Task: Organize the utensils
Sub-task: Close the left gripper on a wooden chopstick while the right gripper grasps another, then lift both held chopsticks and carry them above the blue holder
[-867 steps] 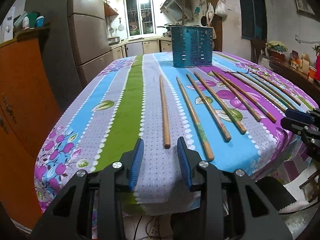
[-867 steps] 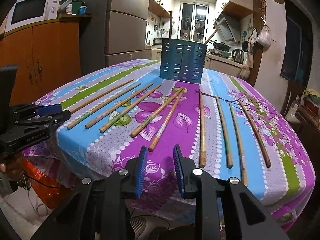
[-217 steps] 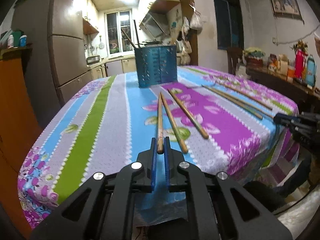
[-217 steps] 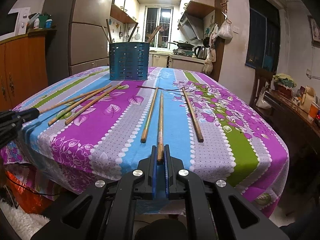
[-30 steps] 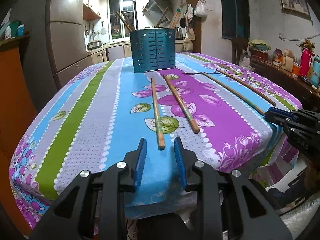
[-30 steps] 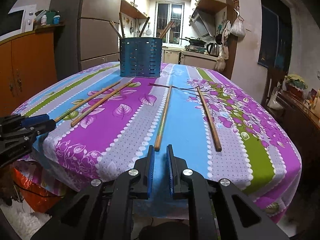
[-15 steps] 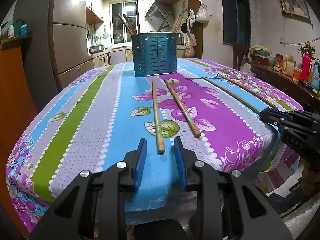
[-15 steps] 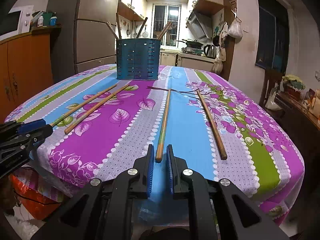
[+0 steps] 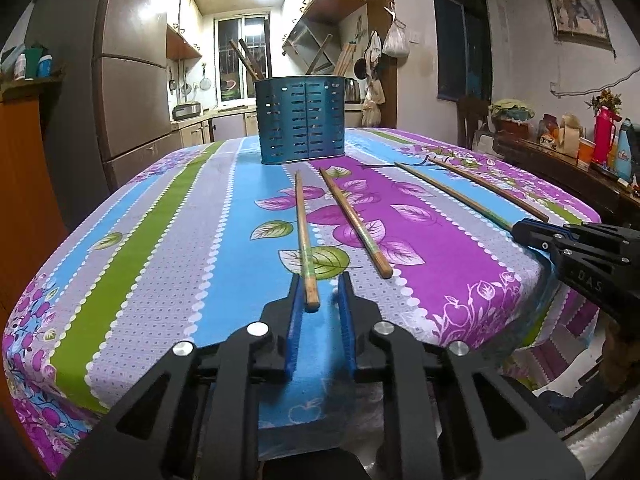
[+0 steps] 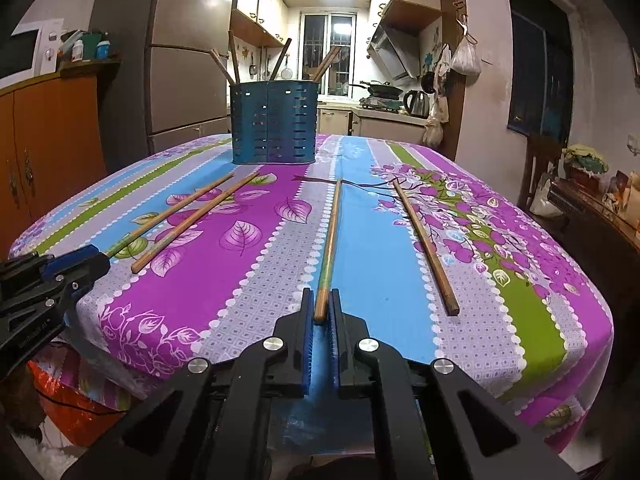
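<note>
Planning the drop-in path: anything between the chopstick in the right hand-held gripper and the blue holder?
Nothing visible. The right hand-held gripper, jaws just closed, pinches the chopstick at its near end; bare tablecloth runs from its far tip to the blue holder. The other chopsticks lie off to either side.

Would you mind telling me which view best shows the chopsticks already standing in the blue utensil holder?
The right wrist view: four or five sticks fan out above the blue utensil holder, against cabinets and window. The left wrist view shows them too, but darker and bunched together.
</note>
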The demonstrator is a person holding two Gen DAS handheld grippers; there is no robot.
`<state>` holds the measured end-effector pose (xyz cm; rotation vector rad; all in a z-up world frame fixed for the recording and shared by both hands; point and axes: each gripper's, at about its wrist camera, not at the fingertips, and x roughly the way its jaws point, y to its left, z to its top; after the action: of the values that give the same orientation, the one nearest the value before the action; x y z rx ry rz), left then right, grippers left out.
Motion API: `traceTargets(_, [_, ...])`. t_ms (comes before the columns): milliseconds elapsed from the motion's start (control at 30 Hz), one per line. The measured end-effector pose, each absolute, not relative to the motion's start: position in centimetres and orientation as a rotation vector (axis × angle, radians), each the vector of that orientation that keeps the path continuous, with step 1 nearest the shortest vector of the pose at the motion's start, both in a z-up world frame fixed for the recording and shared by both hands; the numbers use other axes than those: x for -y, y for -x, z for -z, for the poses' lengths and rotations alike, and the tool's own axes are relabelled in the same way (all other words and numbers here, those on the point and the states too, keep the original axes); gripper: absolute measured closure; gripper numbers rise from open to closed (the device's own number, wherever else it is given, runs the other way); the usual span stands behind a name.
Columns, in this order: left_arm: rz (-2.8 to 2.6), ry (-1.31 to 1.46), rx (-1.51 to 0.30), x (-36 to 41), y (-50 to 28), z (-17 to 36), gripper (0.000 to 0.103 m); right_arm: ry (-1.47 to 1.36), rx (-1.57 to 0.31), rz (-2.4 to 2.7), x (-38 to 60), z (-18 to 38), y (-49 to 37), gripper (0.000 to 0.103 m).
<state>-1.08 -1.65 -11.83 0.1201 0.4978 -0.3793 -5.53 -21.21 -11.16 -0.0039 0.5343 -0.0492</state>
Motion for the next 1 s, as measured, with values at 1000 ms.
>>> traceTargets(1000, [0.348,-0.079,-0.420,-0.8,2.6,6.0,0.098,0.055,-0.422,0.039,22.0,5.5,8.9,0.096])
